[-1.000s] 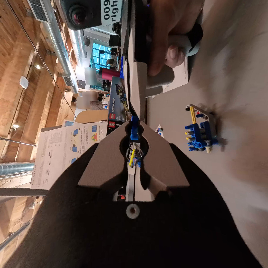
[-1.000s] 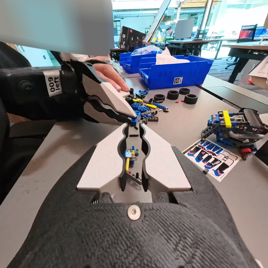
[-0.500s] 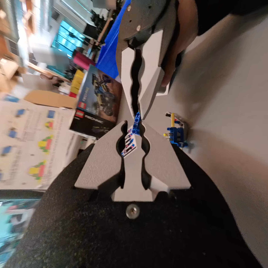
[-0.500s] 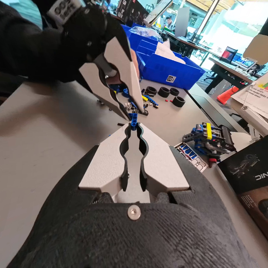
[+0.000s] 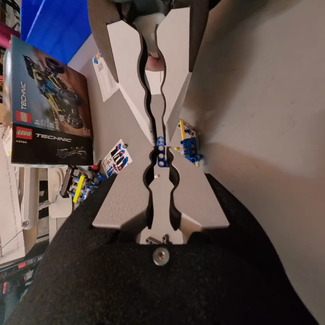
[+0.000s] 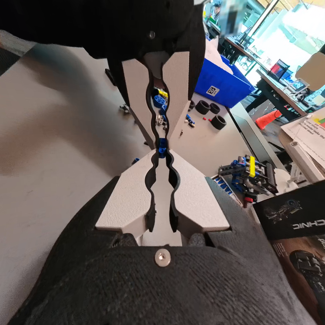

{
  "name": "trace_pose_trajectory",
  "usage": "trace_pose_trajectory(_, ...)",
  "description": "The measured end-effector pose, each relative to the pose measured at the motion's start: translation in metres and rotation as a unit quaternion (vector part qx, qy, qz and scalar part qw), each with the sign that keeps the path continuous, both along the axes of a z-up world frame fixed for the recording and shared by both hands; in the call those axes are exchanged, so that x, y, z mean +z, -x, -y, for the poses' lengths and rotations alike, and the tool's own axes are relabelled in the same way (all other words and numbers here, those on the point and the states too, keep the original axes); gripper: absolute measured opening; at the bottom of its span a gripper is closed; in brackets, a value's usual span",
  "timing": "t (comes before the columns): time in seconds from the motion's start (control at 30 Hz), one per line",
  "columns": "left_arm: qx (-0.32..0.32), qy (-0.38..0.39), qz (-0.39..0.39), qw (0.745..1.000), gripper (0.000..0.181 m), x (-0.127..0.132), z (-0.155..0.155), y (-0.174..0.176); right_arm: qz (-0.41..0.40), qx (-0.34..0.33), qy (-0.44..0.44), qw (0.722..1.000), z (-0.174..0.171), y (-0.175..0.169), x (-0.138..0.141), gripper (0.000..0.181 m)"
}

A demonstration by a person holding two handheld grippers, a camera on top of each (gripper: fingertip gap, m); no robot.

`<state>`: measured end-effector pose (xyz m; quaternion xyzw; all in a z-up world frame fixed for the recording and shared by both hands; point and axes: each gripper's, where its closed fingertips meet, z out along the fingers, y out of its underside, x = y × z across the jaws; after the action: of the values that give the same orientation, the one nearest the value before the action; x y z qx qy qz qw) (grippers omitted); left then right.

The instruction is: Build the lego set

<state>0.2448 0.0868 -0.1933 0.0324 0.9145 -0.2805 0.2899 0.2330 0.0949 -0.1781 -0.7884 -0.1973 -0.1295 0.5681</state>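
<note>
Your left claw (image 5: 161, 154) and your right claw (image 6: 162, 154) meet tip to tip above the grey tabletop (image 6: 52, 158), and both are clenched on the same small blue beam (image 5: 161, 152). In the left wrist view this beam shows a row of round holes and one cross hole at its far end; your left claw grasps its near part and your right claw grasps its far part. In the right wrist view only its narrow edge is seen between the tips.

On the tabletop I count two built lego pieces. One is a small blue and grey sub-assembly (image 5: 189, 146) with a yellow axle, just beside the claw tips in the left view. The other is a bigger chassis (image 6: 249, 174) in black and blue with a yellow bar, near the sticker sheet (image 5: 117, 159). There is one sticker sheet and one lego box (image 5: 47, 112), which lies flat on the tabletop.

Four black tyres (image 6: 219, 122) stand near one blue bin (image 6: 221, 82) with a small label on its front wall; what is inside the bin I cannot tell. Behind your left claw lies a heap of loose parts (image 6: 161, 112), among them blue wheel hubs and a yellow piece; they are partly hidden, so I do not count them. Two small grey parts (image 5: 156, 240) show low between the fingers of your left claw.
</note>
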Motion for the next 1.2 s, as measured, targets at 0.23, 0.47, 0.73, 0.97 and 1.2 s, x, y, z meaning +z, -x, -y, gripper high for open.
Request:
trace_pose_trajectory(0.23, 0.002, 0.004, 0.004, 1.0, 0.01, 0.004, 0.002, -0.003, 0.023, -0.03, 0.023, 0.999, 0.002, -0.01, -0.004, 0.007)
trace_pose_trajectory(0.47, 0.009, -0.001, -0.02, 1.0, 0.004, 0.003, -0.001, -0.002, 0.029, -0.026, 0.025, 0.999, 0.0, -0.008, -0.006, 0.006)
trace_pose_trajectory(0.73, 0.031, 0.085, -0.093, 0.991, 0.004, 0.011, -0.006, -0.005, -0.12, -0.012, 0.04, 0.992, 0.009, -0.01, -0.011, 0.036)
trace_pose_trajectory(0.97, 0.006, 0.128, -0.221, 0.967, 0.004, -0.01, -0.006, 0.002, -0.173, -0.022, 0.154, 0.973, 0.007, 0.001, -0.056, 0.044)
trace_pose_trajectory(1.2, -0.008, 0.114, -0.269, 0.956, 0.004, -0.033, -0.007, 0.002, -0.151, -0.022, 0.184, 0.971, 0.01, 0.0, -0.07, 0.024)
